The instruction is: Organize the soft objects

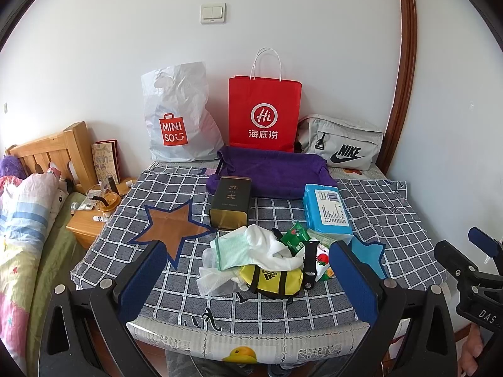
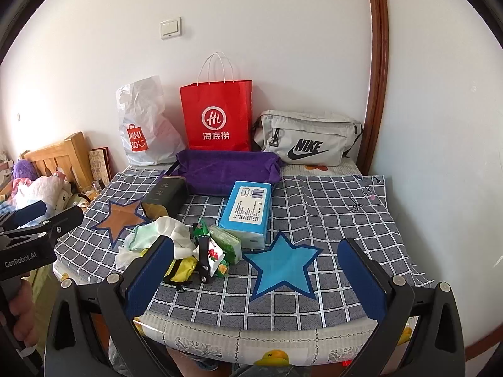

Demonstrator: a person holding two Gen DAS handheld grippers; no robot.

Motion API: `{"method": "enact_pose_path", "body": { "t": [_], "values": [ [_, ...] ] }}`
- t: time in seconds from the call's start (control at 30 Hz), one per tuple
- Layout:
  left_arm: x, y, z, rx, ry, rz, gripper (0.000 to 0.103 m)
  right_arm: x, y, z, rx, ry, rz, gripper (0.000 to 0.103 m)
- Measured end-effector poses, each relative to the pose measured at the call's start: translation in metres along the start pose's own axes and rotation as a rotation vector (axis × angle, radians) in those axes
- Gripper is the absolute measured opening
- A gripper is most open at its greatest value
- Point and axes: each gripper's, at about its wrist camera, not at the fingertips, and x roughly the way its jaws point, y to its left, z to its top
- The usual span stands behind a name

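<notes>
Hovering at the near edge of the worktop, with nothing lifted yet. Left gripper spreading wide and holding nothing, framing the heap of soft things straight ahead. Right gripper also spreading wide and empty, aiming over the blue star patch, with the heap just left of its line.

Judging the step in hand as a first pick from the heap. Worth going for the white and mint cloth lying on top, pinching a raised fold rather than pressing flat into the checked cover, and lifting slowly so the yellow pouch underneath, the black strap and the green packets are not dragging along. Keeping the other gripper ready for pinning the rest of the heap seems wise.

Sitting behind the heap: a purple fabric tray, appearing empty from both views and looking the likeliest place for soft items. Standing against the wall: a white plastic bag, a red paper bag and a grey waist bag, contents of all 3 hidden. Lying beside the tray: a dark tin on its side and a blue tissue pack, both closed.
</notes>
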Motion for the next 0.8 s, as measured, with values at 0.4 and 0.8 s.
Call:
{"method": "enact_pose_path", "body": {
  "t": [0.4,0.8],
  "values": [
    [-0.0006,-0.0006,-0.0002,0.001,0.000,0.002,0.103,0.0004,0.0010,0.0003,0.000,0.001,0.003,0.103],
    [-0.0013,0.0022,-0.0028,0.000,0.002,-0.004,0.103,0.0035,0.0021,-0.0020,-0.003,0.007,0.008,0.103]
  ]
}}
